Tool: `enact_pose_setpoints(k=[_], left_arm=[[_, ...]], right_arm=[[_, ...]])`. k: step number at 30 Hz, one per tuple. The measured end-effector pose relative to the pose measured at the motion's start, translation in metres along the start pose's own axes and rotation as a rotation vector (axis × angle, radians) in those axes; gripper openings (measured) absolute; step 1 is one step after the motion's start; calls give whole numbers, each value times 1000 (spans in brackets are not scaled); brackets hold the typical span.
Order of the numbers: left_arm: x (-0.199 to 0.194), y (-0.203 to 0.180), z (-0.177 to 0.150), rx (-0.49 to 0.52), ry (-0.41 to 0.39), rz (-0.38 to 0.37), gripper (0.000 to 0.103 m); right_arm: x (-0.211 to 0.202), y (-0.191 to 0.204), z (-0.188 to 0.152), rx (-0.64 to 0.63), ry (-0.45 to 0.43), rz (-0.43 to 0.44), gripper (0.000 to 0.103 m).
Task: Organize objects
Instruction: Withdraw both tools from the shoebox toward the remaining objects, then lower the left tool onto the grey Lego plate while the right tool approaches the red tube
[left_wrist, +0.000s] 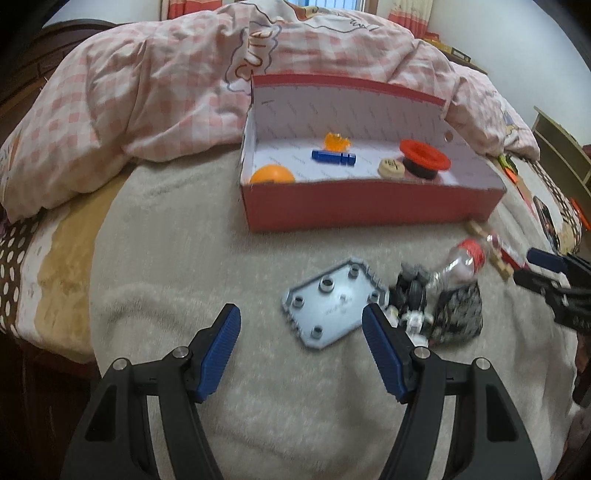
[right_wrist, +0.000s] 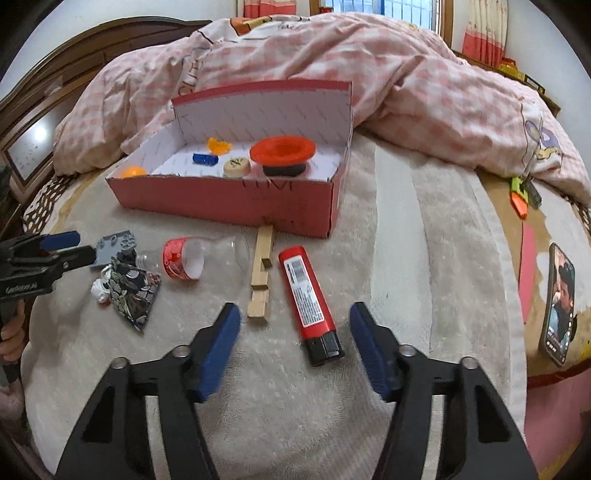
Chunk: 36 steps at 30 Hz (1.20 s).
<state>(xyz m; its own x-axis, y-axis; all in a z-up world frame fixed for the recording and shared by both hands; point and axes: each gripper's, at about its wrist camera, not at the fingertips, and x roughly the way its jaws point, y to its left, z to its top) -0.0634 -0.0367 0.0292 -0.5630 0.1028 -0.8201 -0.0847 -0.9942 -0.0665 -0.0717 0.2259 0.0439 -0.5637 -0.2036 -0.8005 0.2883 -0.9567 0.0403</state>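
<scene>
A red cardboard box (right_wrist: 236, 199), open-topped with its lid standing upright at the far side, sits on a pale fleece blanket (right_wrist: 406, 258) near a heaped pink checked quilt (right_wrist: 424, 92); inside lie an orange ball (left_wrist: 272, 174) against the near left corner, a blue block (left_wrist: 333, 157), an orange translucent piece (left_wrist: 337, 141), a round wooden disc (right_wrist: 236, 167) and a red-topped lid (right_wrist: 282, 152). Bare blanket separates the box's near wall from the loose items. The left gripper (left_wrist: 301, 352) has its jaws spread with nothing between the pads; its right pad overlaps the near edge of a grey studded plate (left_wrist: 330, 308), whether touching cannot be told, beside a patterned pouch (left_wrist: 458, 314) and a clear bottle with a red label (right_wrist: 199, 258). The right gripper (right_wrist: 295, 350) has its jaws spread and empty, straddling the black lower end of a red lighter (right_wrist: 306, 295) without contact; a wooden clothespin (right_wrist: 260, 273) lies just left of it, its far end reaching the box wall. Open blanket lies to the right, as far as a phone (right_wrist: 559, 306) near the bed's edge.
</scene>
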Motion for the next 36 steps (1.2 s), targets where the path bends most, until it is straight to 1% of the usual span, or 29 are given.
enact_pose_setpoints(k=[2,7,10,13,17,18,20,22,23,25,27,30,32,36], left_arm=[[1,3,-7,4,14,-10,69],[11,8,-12,1,41,-7,69],[15,7,-9,-3,26,19,69],[19,6,-5,4,15,76,69],[20,6,-1,-1,14,95,69],[19,5,0,0,12,92,69],[18,4,3,4,15,60,70],[20,2,7,5,31,11,72],[21,0,9,5,34,-11,75],[22,-5,12,13,38,-32,78],[24,-10,14,22,41,-37,78],[29,-16,17,35,47,-24,78],[35,-17,20,26,59,-28,78],[40,-19,24,2,61,-29,82]], right_arm=[[4,0,-1,-5,11,-5,55],[11,2,-1,-14,21,-8,55],[14,2,-2,-16,27,-13,55],[15,3,-2,-19,25,-18,55],[15,3,-2,-17,24,-14,55],[15,3,-2,-17,23,-13,55],[15,2,-2,-17,21,-12,55],[16,2,-2,-17,18,-13,55],[16,2,-3,-17,18,-13,55],[16,2,-3,-17,17,-12,55],[16,3,-3,-18,15,-11,55],[16,3,-4,-18,15,-12,55],[16,3,-4,-18,15,-13,55],[16,3,-4,-20,15,-13,55]])
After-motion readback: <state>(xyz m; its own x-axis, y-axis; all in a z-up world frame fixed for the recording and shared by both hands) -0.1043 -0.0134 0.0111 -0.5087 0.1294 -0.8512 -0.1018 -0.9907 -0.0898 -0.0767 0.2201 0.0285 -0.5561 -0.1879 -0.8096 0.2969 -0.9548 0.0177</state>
